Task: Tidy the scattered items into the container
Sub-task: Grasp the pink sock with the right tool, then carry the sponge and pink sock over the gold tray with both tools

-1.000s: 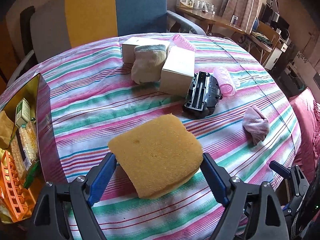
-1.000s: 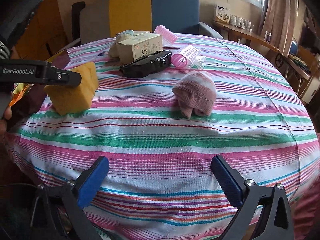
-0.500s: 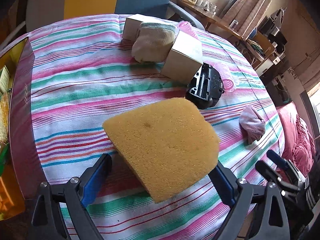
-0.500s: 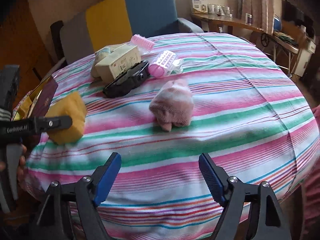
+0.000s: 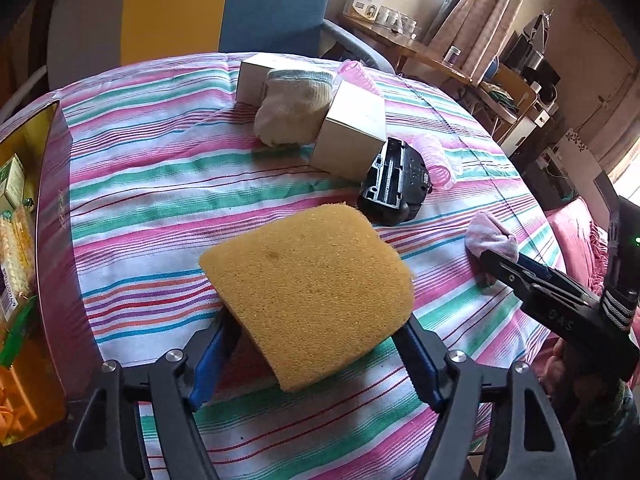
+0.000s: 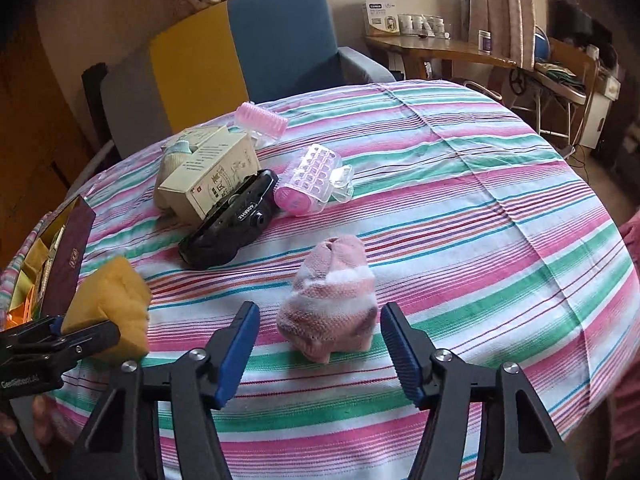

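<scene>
Left gripper (image 5: 320, 344) clamped on the yellow sponge (image 5: 312, 280), fingers pressed into both its sides, sponge held up off the striped counter (image 5: 160, 184) near its front-left part. Container (image 5: 24, 216), an open box with packets already inside, sits at the counter's left edge, just left of the sponge.

Right gripper (image 6: 320, 344) wide open, holding nothing, fingers either side of the pink sock bundle (image 6: 330, 316) toward the counter's front edge; gap visible on both sides, not touching. Whether the fingertips are low enough to meet the cloth, can't tell from this angle.

Still scattered toward the far-left part of the counter: cream box (image 6: 208, 176), white sock (image 5: 296, 112), black gadget (image 6: 232, 220), two pink hair rollers (image 6: 308, 188) (image 6: 262, 122).

Risks:
- Sponge is soft and gripped near its back edge only; it could squash out or flop and catch the container's wall on the way in.
- Sock bundle is loose knit; closing too high likely pinches just the top layer and it unrolls or drags.
- Closing too low could snag the tablecloth and pull the clustered items.
- The two grippers are near each other; swinging left may clip.
</scene>
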`<state>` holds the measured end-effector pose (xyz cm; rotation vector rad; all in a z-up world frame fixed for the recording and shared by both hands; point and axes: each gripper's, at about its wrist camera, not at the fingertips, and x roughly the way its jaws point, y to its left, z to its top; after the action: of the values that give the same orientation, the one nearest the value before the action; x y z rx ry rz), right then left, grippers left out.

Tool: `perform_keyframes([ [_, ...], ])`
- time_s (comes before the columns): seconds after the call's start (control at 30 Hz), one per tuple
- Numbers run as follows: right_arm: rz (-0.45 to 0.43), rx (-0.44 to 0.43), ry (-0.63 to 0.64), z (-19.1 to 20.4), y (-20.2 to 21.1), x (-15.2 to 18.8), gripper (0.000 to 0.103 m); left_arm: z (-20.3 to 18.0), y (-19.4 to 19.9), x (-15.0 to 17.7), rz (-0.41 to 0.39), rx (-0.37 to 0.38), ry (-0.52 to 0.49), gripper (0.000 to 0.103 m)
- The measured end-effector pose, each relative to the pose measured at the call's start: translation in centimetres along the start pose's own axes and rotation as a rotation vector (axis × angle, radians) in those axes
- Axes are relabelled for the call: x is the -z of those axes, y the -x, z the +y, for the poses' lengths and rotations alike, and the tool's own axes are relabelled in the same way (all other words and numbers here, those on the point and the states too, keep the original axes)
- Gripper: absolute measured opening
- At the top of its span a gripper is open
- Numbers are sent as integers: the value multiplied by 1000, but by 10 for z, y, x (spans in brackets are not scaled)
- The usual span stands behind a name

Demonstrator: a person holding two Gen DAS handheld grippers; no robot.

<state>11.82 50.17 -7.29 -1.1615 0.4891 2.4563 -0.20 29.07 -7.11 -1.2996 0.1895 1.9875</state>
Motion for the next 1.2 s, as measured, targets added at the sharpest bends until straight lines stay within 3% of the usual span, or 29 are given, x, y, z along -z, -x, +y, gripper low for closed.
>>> perform_keyframes([
  [0.07, 0, 31, 18, 3, -5, 1, 57, 3, 3, 2, -11, 11, 2, 75],
  [0.1, -5, 41, 25, 3, -5, 2, 48, 4, 5, 3, -19, 12, 1, 75],
  [0.27, -24, 52, 44, 2, -1, 8, 43, 8, 20, 8, -63, 18, -5, 74],
  [0.5, -21, -16, 66, 25, 9, 13, 43, 4, 53, 16, -144, -5, -41, 74],
  [0.83, -58, -130, 197, 94, 33, 5, 43, 32, 100, 30, -247, -74, 17, 74],
  [1.2, -91, -237, 397, 199, 43, -8, 43, 100, 150, 47, -348, -221, 161, 75],
])
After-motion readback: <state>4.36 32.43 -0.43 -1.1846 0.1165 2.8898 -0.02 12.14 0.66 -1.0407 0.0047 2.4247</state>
